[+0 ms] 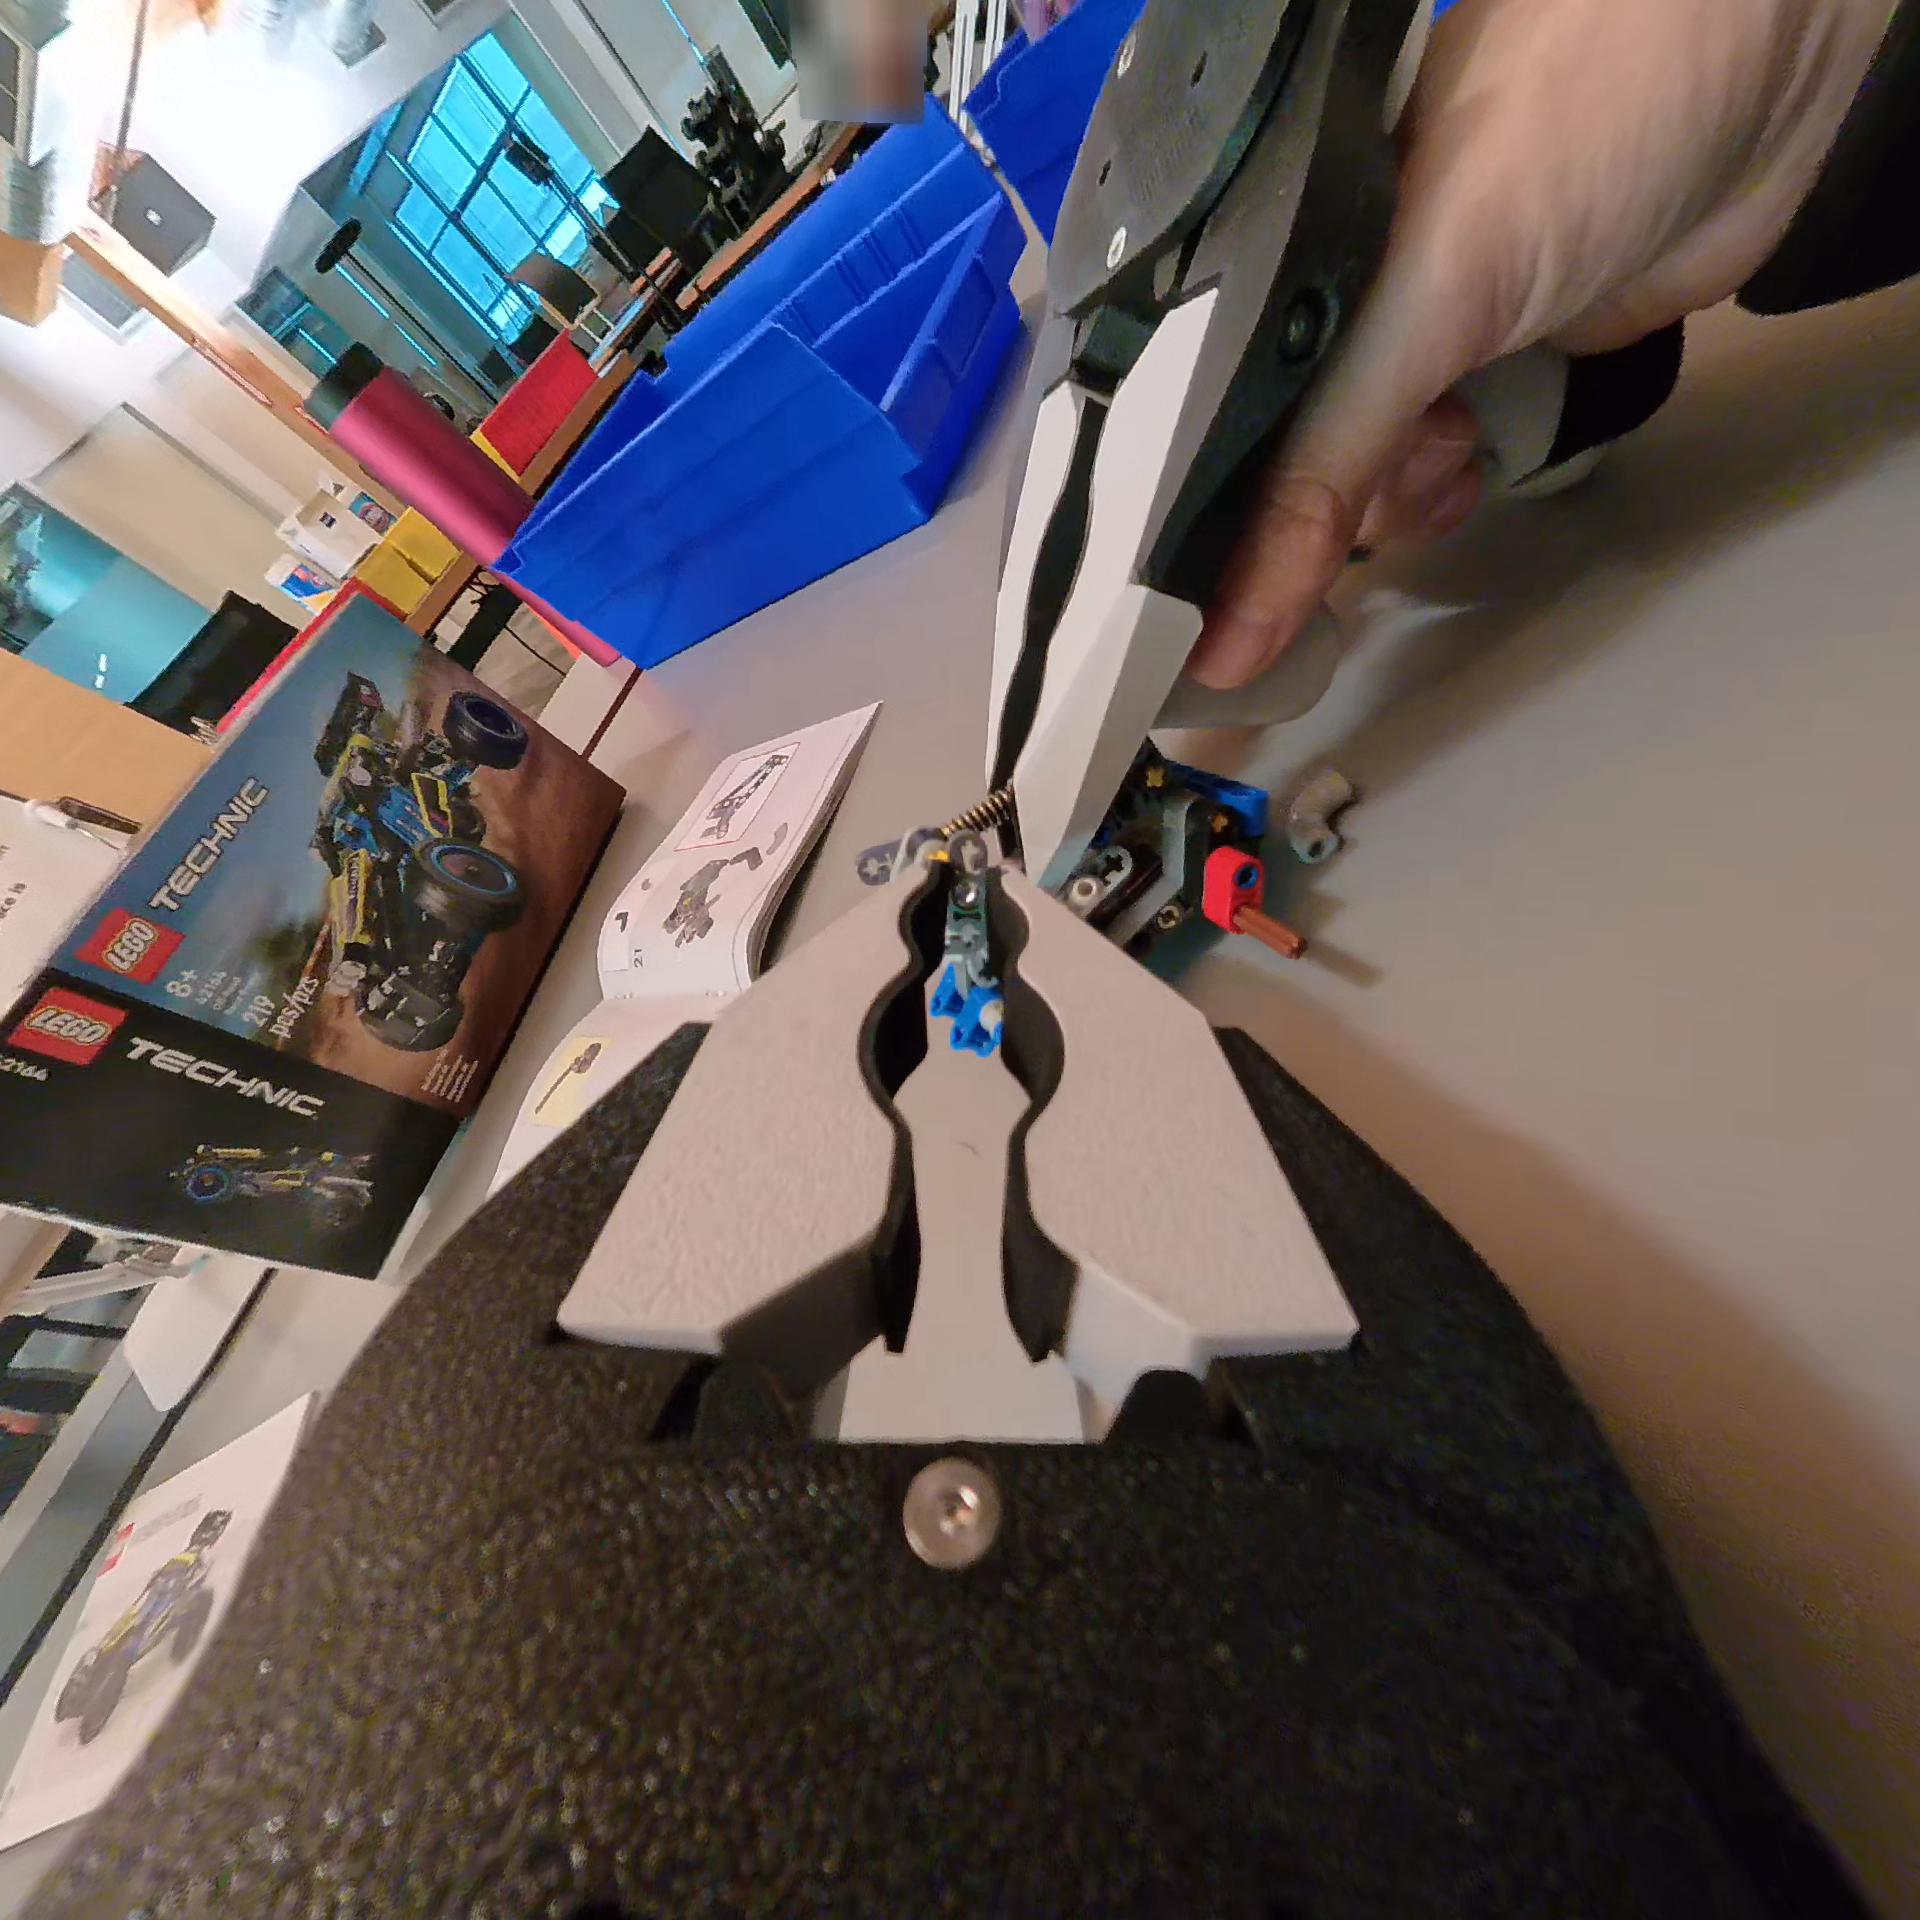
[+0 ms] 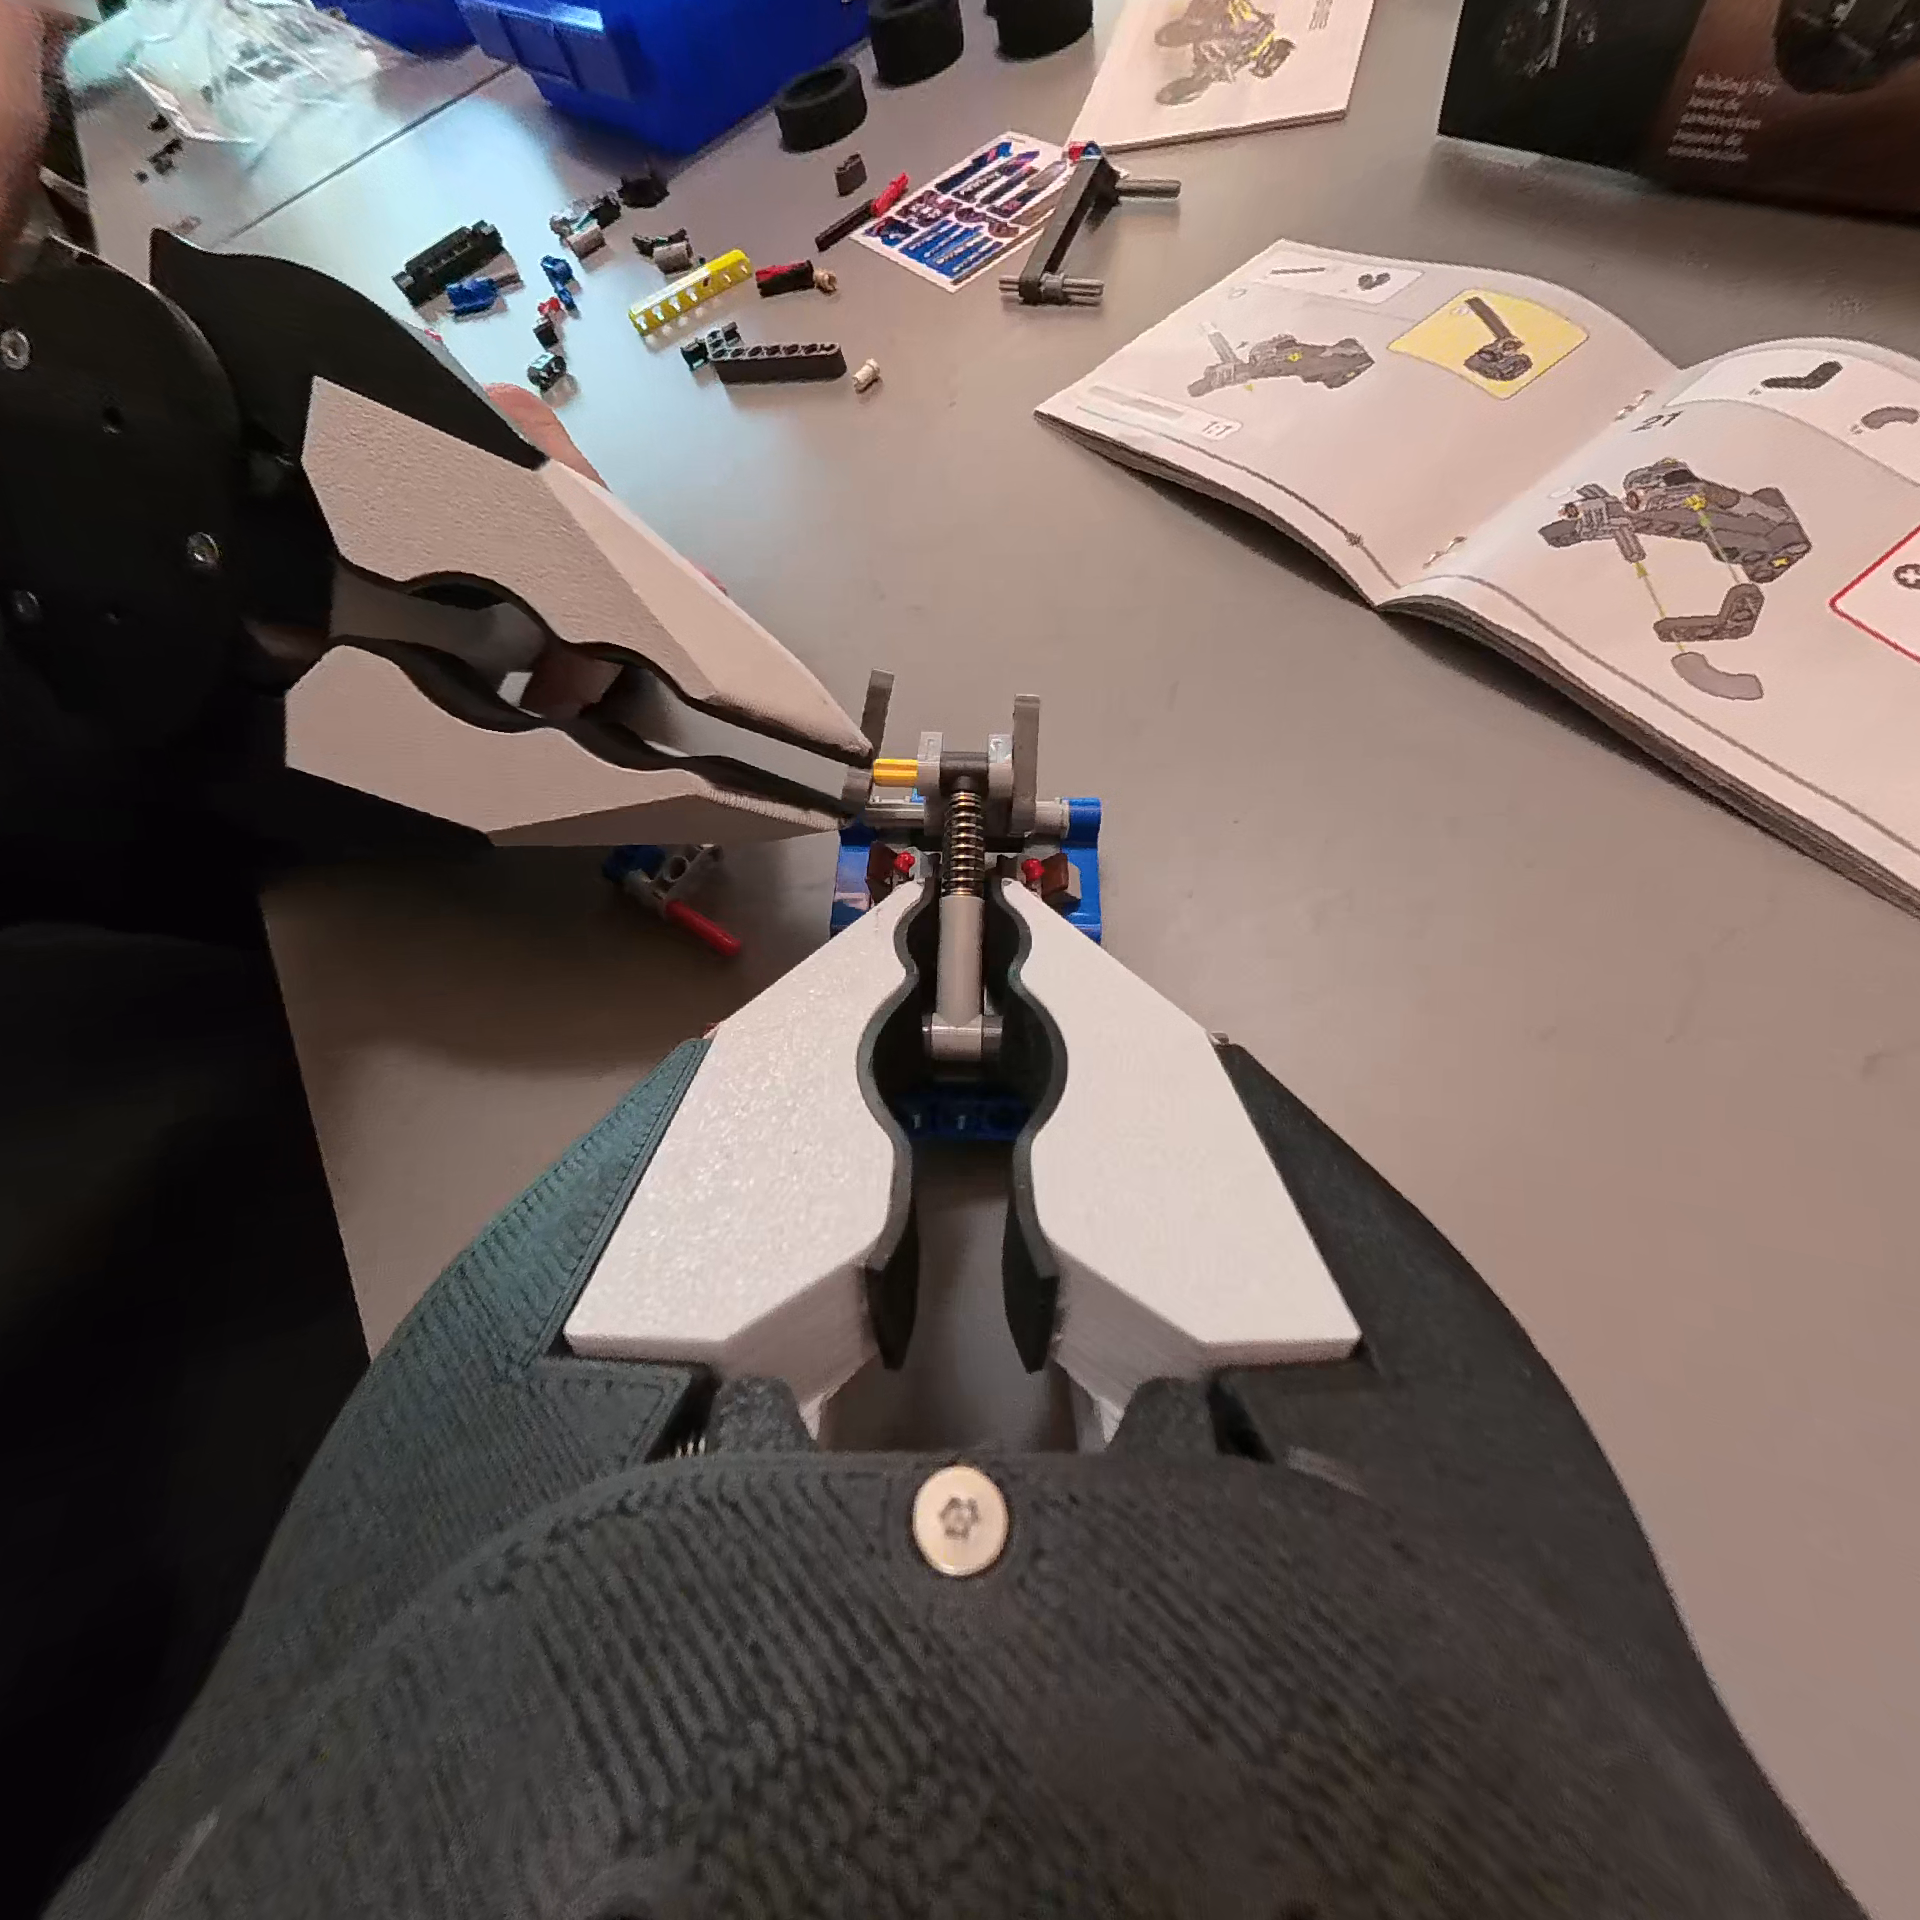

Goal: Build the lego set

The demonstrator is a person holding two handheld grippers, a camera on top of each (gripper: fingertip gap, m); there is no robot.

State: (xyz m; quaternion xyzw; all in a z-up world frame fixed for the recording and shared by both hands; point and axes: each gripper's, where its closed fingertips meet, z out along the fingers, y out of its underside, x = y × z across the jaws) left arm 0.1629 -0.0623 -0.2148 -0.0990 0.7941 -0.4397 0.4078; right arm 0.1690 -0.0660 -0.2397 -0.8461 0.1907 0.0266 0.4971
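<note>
Open booklet (image 2: 1538, 499) blocks right — table (image 2: 1299, 1039) between clear.

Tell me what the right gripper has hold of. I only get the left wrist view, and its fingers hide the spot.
Observer: The right gripper is closed on a grey rod that carries the spring, with both pads against it.
Operator: Say where the left gripper's tips sit on the model.
Observer: The left gripper pinches a grey piece at the near end of the model, right beside a yellow peg.
Operator: Report what lies farther along the table.
Observer: Loose parts are scattered there, among them a yellow beam and a sticker sheet.
</note>
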